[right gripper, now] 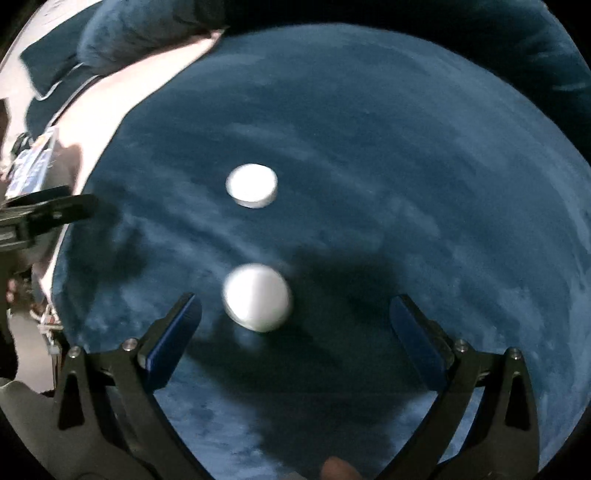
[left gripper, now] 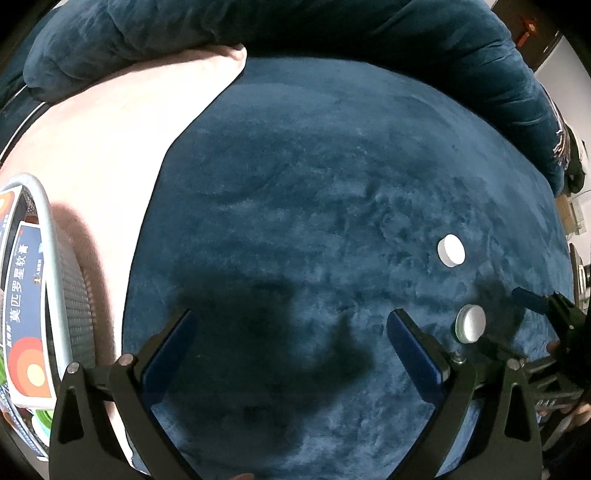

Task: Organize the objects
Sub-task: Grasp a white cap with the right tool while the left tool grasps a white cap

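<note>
Two small white round discs lie on a dark blue plush cloth [left gripper: 295,166]. In the left wrist view the far disc [left gripper: 451,250] and the near disc [left gripper: 470,323] sit to the right of my left gripper [left gripper: 290,319], which is open and empty over bare cloth. In the right wrist view the near disc [right gripper: 256,297] lies just ahead of my open, empty right gripper [right gripper: 295,304], nearer its left finger; the far disc [right gripper: 252,185] lies farther on. The right gripper also shows at the right edge of the left wrist view [left gripper: 546,306].
A mesh basket [left gripper: 55,266] holding a blue medicine box [left gripper: 24,295] stands at the left on a pale pink sheet [left gripper: 122,129]. A dark blue cushion [left gripper: 258,26] runs along the back. The blue cloth [right gripper: 406,147] fills the right wrist view.
</note>
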### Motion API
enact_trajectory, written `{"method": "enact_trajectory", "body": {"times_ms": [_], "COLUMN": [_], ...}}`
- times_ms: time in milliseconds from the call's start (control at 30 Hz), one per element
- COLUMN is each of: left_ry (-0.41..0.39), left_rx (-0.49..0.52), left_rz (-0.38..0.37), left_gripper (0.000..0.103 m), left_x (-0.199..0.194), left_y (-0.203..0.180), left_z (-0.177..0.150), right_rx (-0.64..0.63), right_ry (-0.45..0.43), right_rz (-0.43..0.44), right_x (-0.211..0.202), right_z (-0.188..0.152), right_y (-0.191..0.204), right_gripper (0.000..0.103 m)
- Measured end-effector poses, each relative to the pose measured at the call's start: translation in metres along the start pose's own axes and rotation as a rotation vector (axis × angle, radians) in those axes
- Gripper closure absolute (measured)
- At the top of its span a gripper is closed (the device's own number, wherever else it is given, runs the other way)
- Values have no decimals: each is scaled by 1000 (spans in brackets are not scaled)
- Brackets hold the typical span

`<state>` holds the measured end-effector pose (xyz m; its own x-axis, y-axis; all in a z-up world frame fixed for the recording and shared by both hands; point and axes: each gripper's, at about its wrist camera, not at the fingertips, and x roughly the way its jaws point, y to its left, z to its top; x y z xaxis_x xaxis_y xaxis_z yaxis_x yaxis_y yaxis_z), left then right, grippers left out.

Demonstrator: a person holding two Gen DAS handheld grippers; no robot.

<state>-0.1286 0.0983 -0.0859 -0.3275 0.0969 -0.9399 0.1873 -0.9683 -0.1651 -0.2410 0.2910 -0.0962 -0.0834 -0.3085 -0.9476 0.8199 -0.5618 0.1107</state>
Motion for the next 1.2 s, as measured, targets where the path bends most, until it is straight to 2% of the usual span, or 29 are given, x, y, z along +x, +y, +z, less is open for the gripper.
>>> {"method": "enact_trajectory", "body": {"times_ms": [200,267,300,333,467,533,700,800,933,1033,1100,1133,1200], "left_ry": [3,6,6,5,-2,-9,-34,-36,-28,-9,8,14,5], "left_rx": [-1,1,2,6,25,51,154,222,323,386,400,397,375], "left_rz": [-2,-3,-3,-3,-9,-24,-78,-97,-114,-99,-107,-106,-118], "left_gripper": [1,1,1,1,1,1,1,1,3,16,44,70,73], "left_x": [0,1,1,1,1,1,7,19,37,54,65,67,64], "left_y": [0,0,-1,-2,-7,-16,-56,-86,-125,-144,-149,-148,-143], "left_z": [0,0,0,-1,1,3,11,21,31,31,31,31,31], "right_rx": [-75,-94,-103,-104,-54,17,288,415,501,503,499,497,487], "right_ry": [44,34,24,18,-17,-59,-155,-159,-139,-147,-148,-148,-146], "right_rz": [-31,-48,-63,-70,-23,7,56,58,64,60,60,62,62], "right_x": [21,22,20,18,8,-5,-33,-34,-29,-28,-31,-30,-29], "right_z": [5,3,-1,-4,2,8,16,16,14,17,14,14,14], "right_y": [14,18,20,20,17,7,-50,-71,-81,-82,-82,-82,-79], "right_gripper": [2,20,56,62,62,62,62,62,61,61,61,61,61]}}
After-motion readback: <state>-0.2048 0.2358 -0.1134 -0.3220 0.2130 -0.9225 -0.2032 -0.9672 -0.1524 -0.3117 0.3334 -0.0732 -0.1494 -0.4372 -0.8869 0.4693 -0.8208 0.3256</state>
